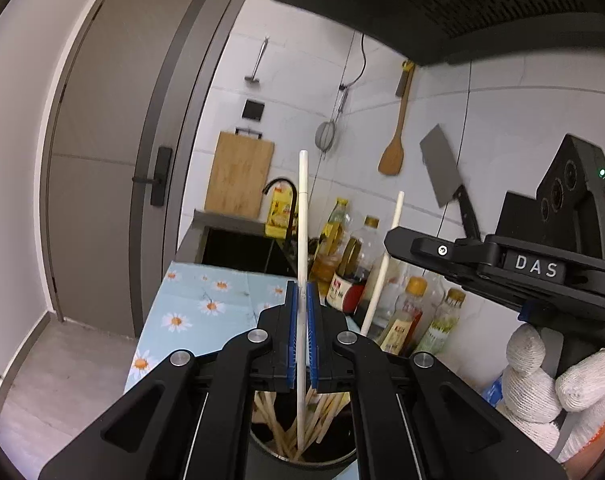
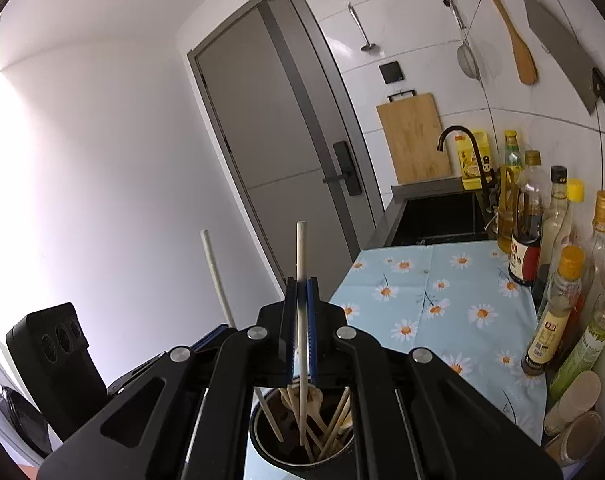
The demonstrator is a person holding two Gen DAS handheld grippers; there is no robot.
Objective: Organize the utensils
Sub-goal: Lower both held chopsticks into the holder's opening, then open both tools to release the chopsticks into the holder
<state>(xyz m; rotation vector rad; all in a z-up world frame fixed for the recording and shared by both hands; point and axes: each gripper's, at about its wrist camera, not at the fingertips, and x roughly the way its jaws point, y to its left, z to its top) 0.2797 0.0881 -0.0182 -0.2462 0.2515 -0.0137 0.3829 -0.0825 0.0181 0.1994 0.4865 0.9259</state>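
Observation:
My left gripper (image 1: 301, 292) is shut on a white chopstick (image 1: 302, 216) that stands upright with its lower end down in a dark round utensil holder (image 1: 302, 460) full of several wooden chopsticks. My right gripper (image 2: 301, 292) is shut on a pale wooden chopstick (image 2: 301, 248), also upright, with its lower end in the same holder (image 2: 298, 456). The right gripper (image 1: 502, 268) shows at the right of the left wrist view, with its chopstick (image 1: 382, 268) slanting. The white chopstick (image 2: 218, 276) shows at the left of the right wrist view.
The counter carries a blue daisy-print cloth (image 2: 454, 304). Several sauce and oil bottles (image 2: 558, 280) line the wall side. A black sink (image 2: 438, 220) with faucet lies beyond. A cutting board (image 2: 414, 140), spatula, strainer and cleaver (image 1: 442, 168) hang on the tiled wall. A grey door (image 1: 114, 152) stands left.

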